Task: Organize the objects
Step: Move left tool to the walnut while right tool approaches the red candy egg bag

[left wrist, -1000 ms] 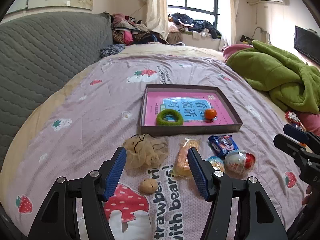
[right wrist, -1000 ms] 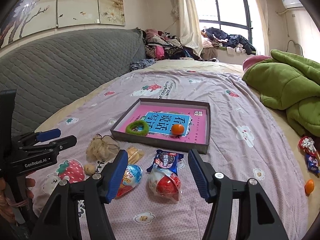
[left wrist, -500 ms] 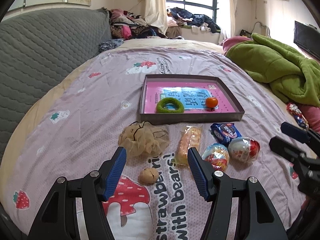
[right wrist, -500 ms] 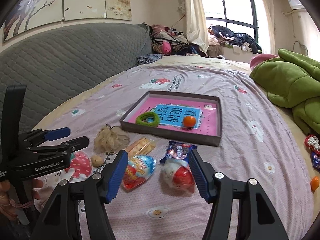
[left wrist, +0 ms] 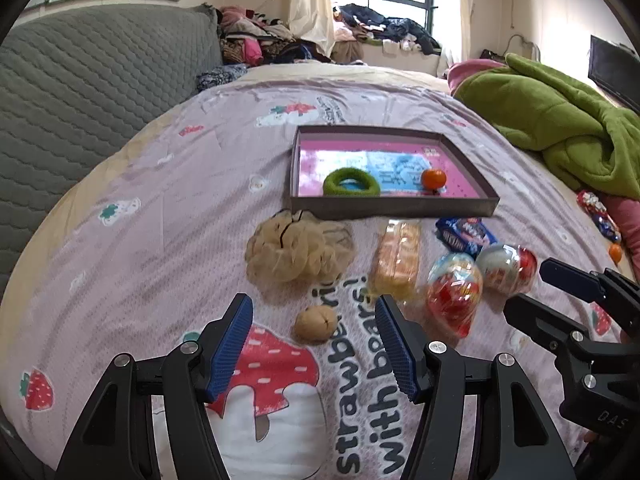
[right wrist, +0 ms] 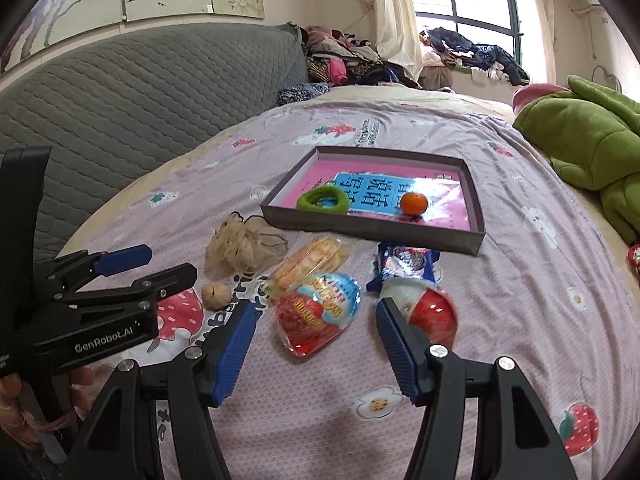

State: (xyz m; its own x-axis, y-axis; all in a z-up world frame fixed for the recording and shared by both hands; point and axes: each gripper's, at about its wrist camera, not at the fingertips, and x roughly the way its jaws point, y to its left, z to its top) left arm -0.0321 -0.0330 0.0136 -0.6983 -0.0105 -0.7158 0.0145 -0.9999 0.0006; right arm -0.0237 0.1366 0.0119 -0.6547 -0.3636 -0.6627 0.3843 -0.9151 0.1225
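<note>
Soft quilted bed: both tongs gape, empty; walnut between left tongs, hard, light, roll-prone—pinch across middle; foil egg ahead of right tongs, slippery, crushable—grip belly.

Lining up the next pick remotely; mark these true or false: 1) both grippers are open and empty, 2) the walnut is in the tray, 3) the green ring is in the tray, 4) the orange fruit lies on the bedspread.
1) True: left gripper and right gripper are open and hold nothing.
2) False: the walnut lies on the bedspread, outside the tray.
3) True: the green ring is inside.
4) False: the orange fruit sits in the tray.
</note>
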